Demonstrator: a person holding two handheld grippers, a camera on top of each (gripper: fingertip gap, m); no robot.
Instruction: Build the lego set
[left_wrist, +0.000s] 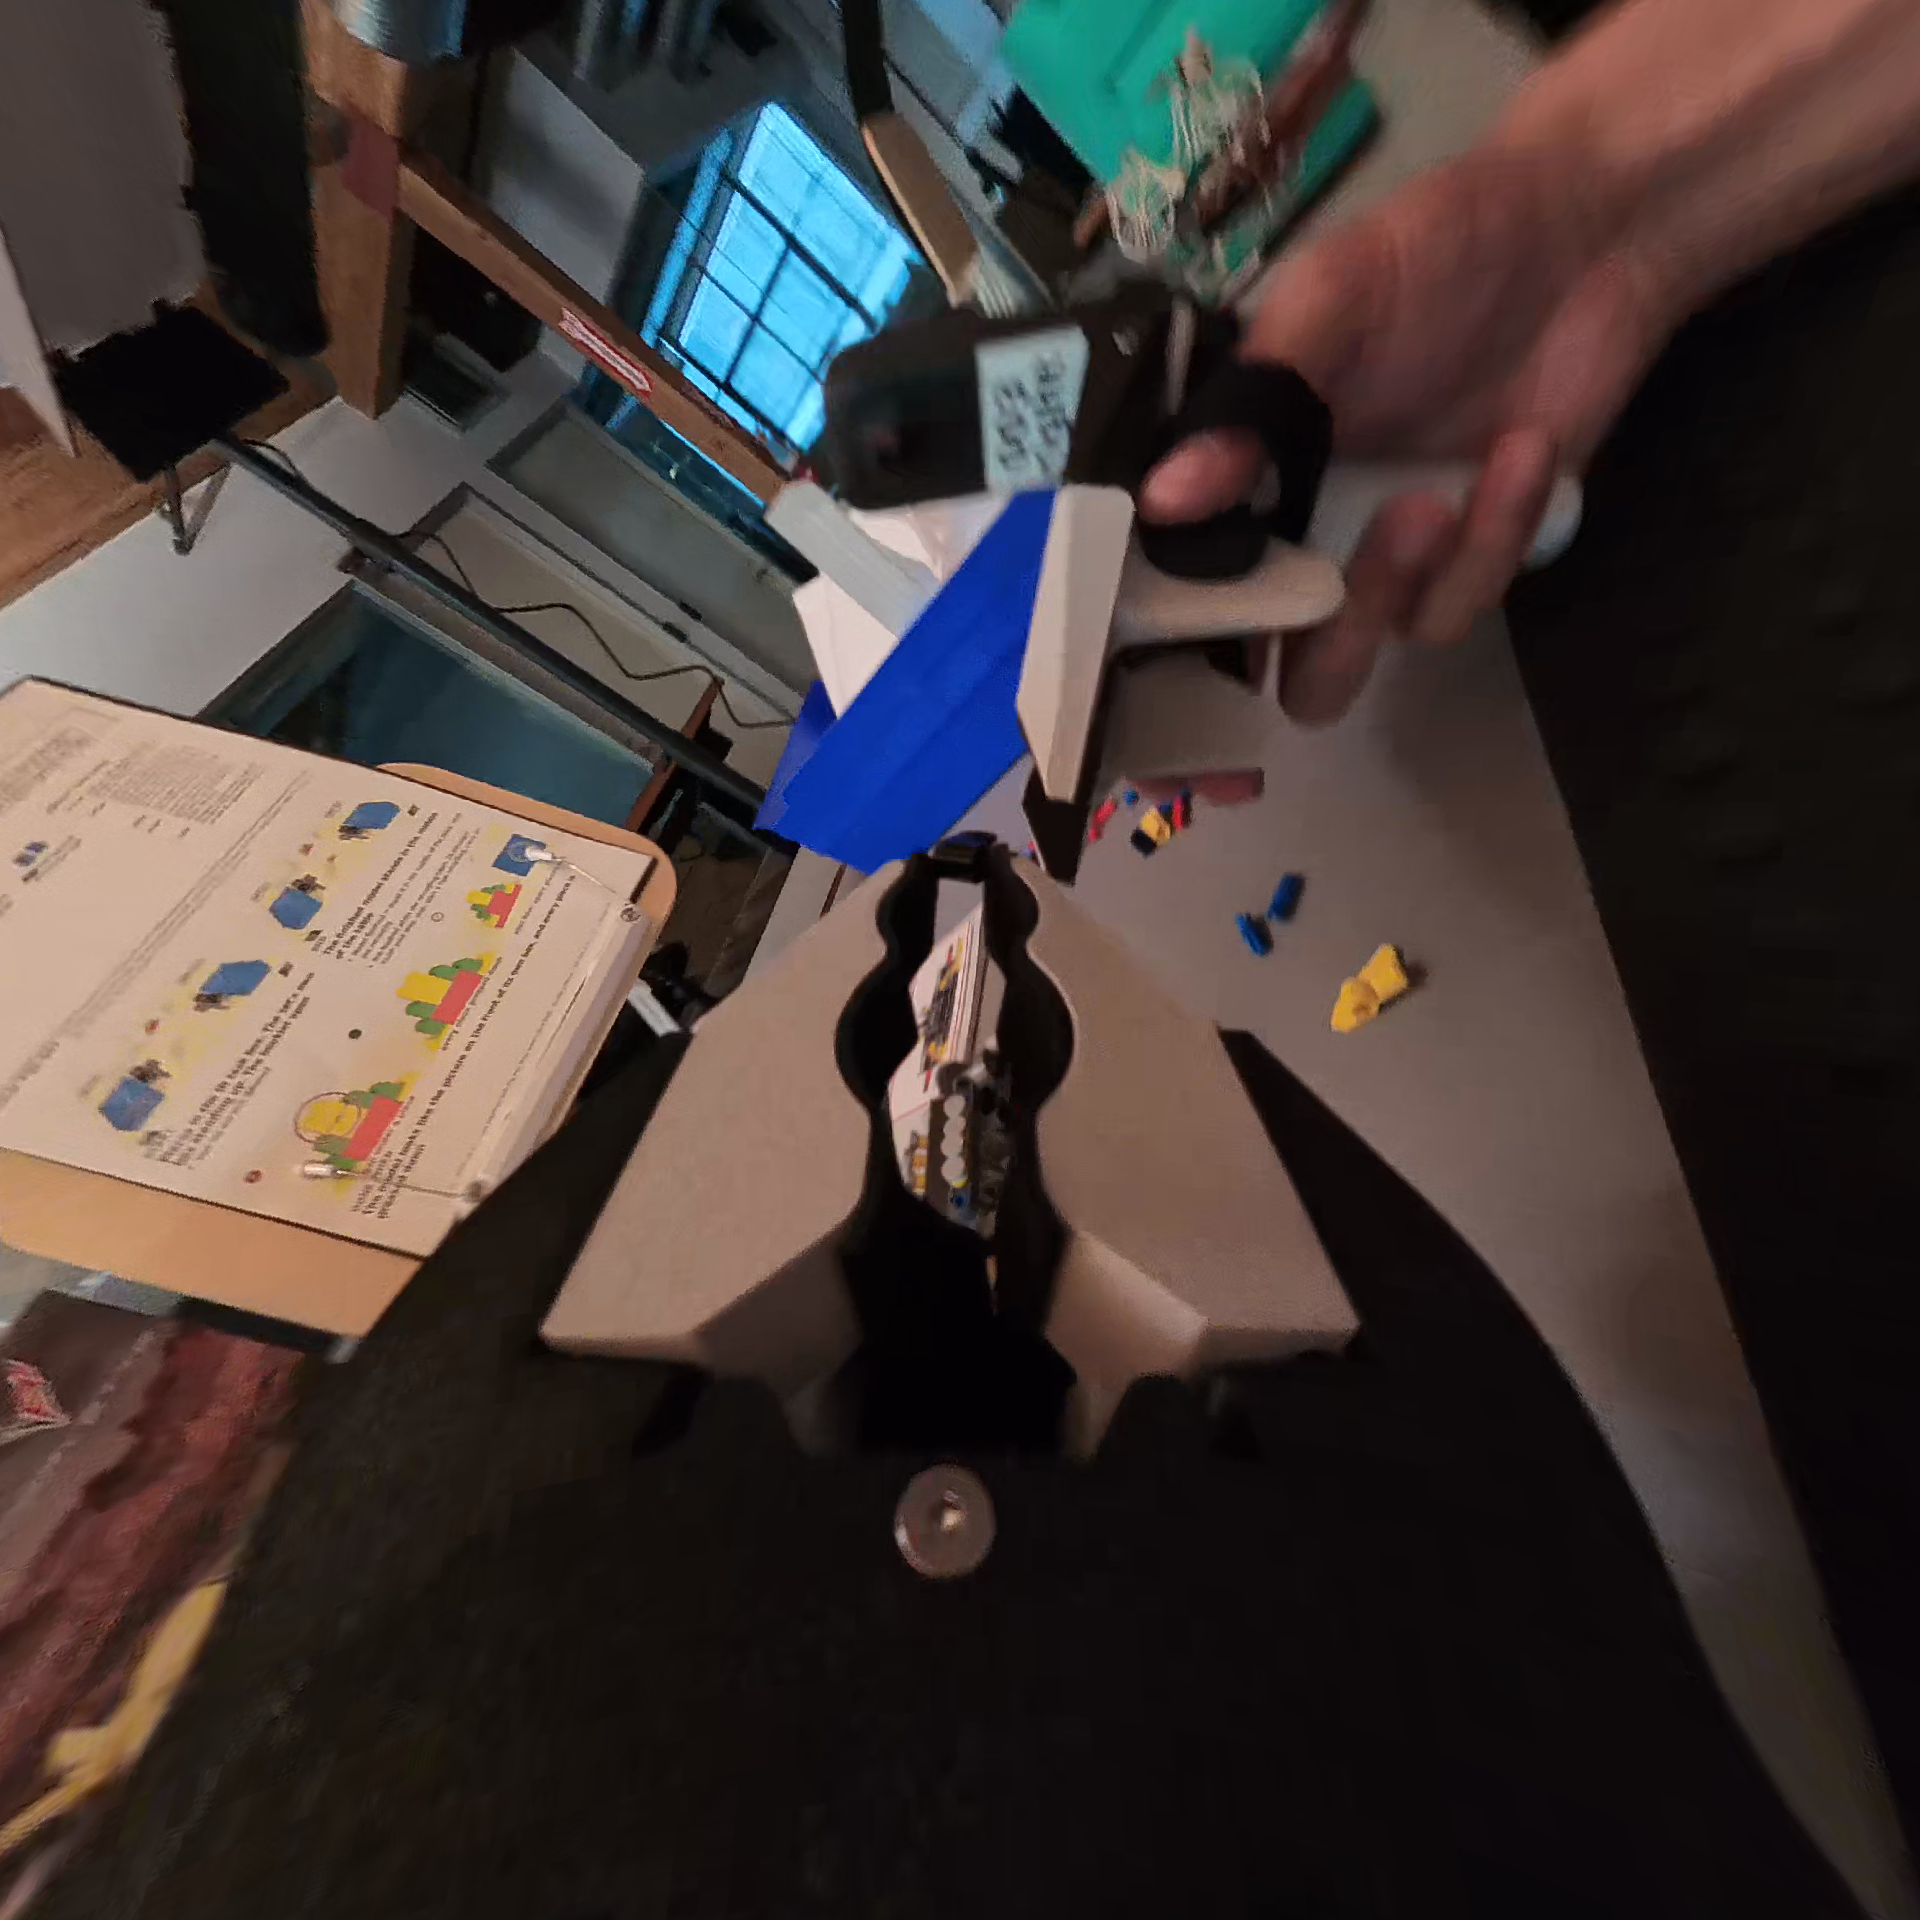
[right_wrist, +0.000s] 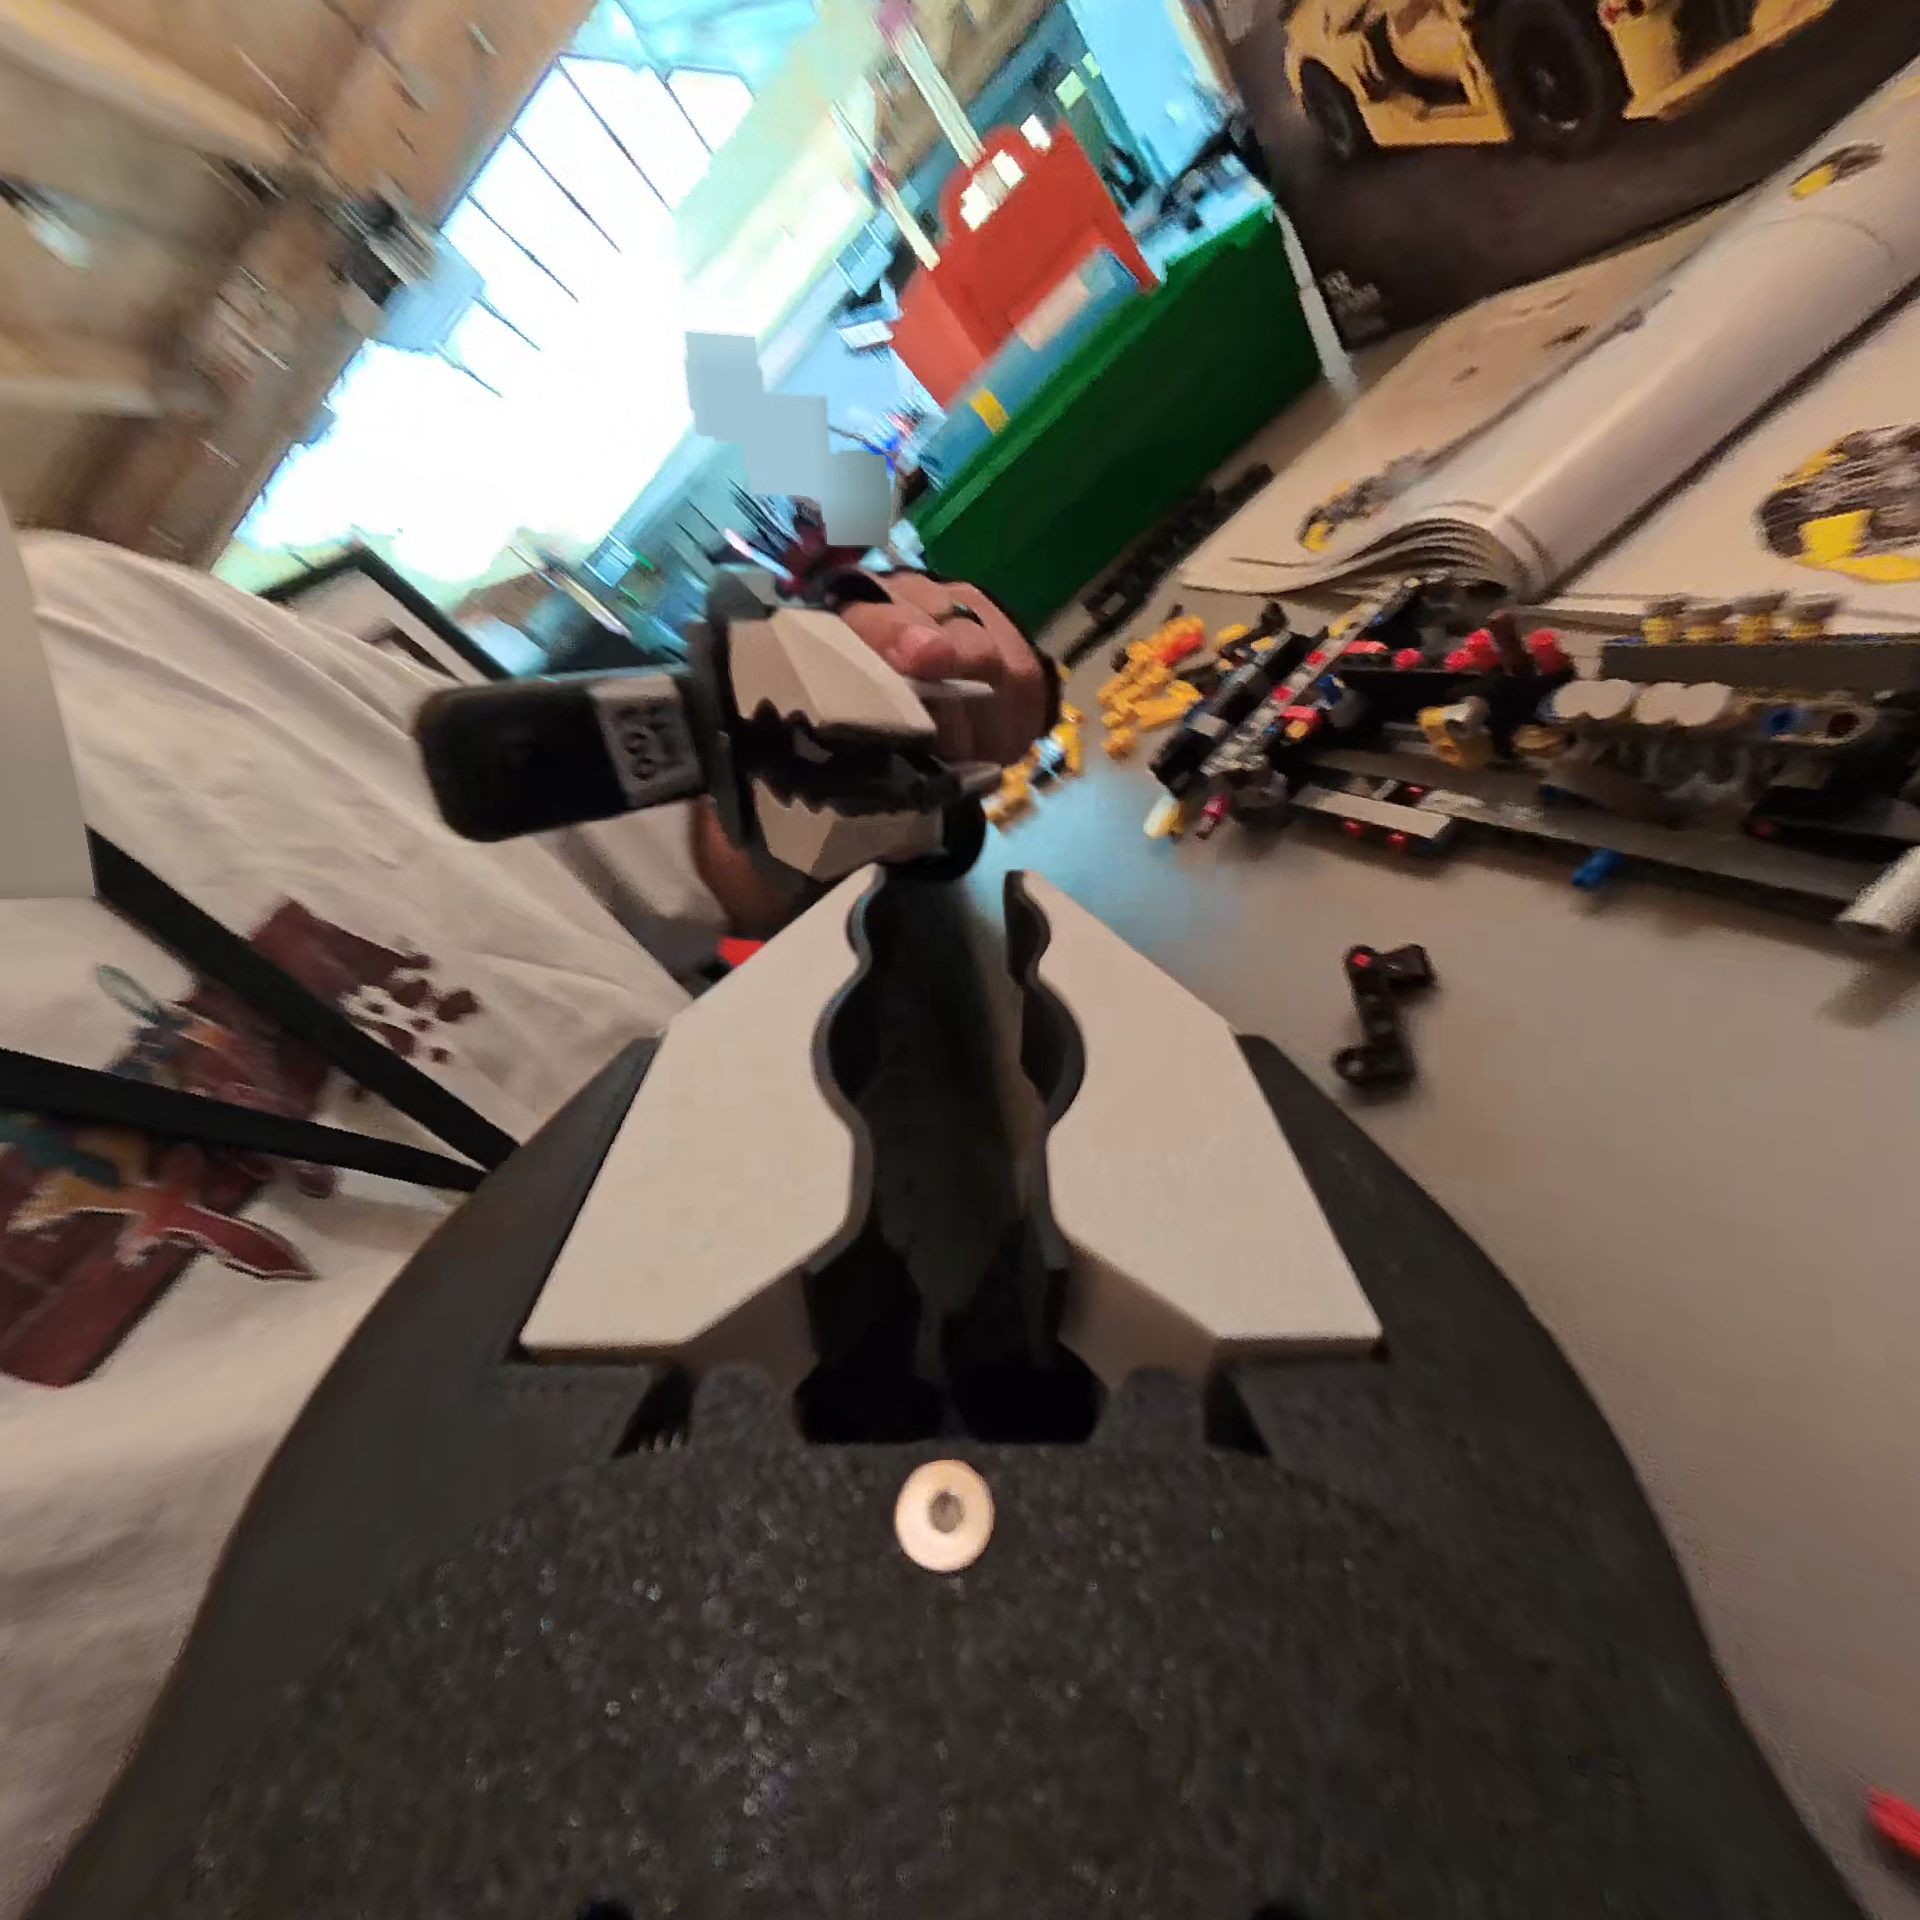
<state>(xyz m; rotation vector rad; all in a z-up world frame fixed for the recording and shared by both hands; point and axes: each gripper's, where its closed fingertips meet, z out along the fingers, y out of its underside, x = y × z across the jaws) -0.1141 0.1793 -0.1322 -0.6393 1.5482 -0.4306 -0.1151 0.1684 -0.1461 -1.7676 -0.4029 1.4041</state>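
My left gripper is shut on a small black lego piece at its fingertips. My right gripper, held in a hand, angles down to meet it from the upper right. In the right wrist view my right gripper stands narrowly apart with a dark black lego piece filling the gap. That piece's round end sticks out past the tips. The left gripper faces it, almost touching, above the grey table.
A partly built model, an open booklet, yellow pieces and a loose black part lie on the table. An instruction sheet on a board, blue bricks and a yellow piece are nearby. Less than 4 cm separates the two grippers' tips.
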